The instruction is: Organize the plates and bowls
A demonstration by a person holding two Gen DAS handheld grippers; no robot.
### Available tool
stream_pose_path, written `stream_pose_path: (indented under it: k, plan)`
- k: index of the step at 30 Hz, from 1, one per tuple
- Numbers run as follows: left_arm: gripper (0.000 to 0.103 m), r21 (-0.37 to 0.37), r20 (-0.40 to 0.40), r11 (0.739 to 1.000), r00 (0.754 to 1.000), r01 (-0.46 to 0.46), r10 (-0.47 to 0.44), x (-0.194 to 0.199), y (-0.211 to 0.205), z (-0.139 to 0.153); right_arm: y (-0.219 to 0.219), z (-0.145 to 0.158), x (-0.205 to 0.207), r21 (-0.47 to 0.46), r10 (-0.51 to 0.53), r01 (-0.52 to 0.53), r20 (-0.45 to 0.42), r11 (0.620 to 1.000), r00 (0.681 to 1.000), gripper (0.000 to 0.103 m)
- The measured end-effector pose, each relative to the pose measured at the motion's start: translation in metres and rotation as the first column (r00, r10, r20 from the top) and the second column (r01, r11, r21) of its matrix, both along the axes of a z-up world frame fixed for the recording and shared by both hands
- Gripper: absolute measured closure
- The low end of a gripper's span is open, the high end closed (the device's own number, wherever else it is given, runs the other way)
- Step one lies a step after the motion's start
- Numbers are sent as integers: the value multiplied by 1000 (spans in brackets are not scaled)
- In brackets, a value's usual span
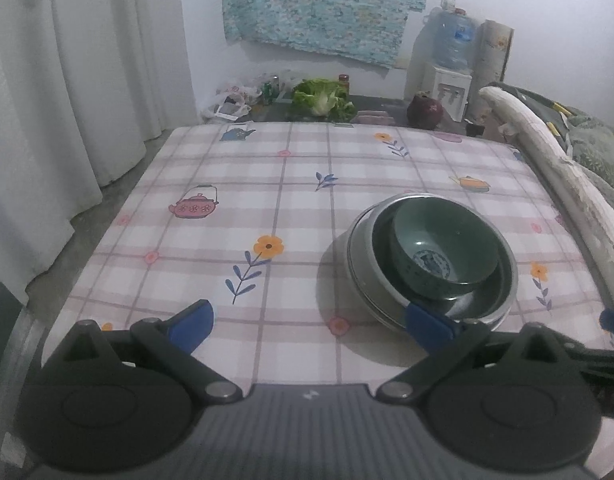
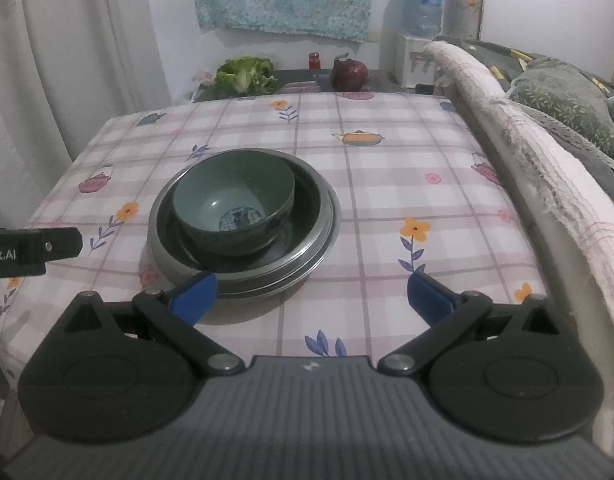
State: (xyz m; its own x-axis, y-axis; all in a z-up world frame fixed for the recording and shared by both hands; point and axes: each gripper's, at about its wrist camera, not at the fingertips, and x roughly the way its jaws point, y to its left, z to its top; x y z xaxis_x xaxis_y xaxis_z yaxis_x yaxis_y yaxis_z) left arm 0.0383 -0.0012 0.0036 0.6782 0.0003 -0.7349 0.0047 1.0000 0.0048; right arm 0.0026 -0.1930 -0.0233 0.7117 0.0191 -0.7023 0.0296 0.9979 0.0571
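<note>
A small green bowl [image 1: 443, 252] [image 2: 235, 204] with a blue pattern inside sits nested in a dark plate [image 2: 303, 216], which rests on stacked steel plates [image 1: 359, 264] [image 2: 327, 240] on the checked tablecloth. My left gripper [image 1: 311, 324] is open, its right blue finger just in front of the stack's near rim. My right gripper [image 2: 311, 298] is open too, its left blue finger in front of the stack's near edge. Nothing is held between either pair of fingers. Part of the left gripper's body [image 2: 31, 250] shows at the left edge of the right wrist view.
The table [image 1: 267, 200] carries a floral checked cloth. Behind it are a lettuce head [image 1: 323, 98], a dark red round vegetable [image 1: 425, 110], a red-capped jar [image 2: 314, 60] and a water dispenser [image 1: 453, 60]. A sofa edge [image 2: 527, 152] runs along the right; curtains [image 1: 67, 80] hang left.
</note>
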Motion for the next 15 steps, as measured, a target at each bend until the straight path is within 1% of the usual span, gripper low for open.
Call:
stream_pose_path:
  k: [3,15]
  plan:
    - [0,-14,-10,1000,1000,-3,2,1,2,0,1,0,1,-4,5,-5,-4,1000,1000,1]
    - [0,-18,-27,1000,1000,-4,4,2,3,-4,3,0,1,-8,6,-6,-8,1000,1000,1]
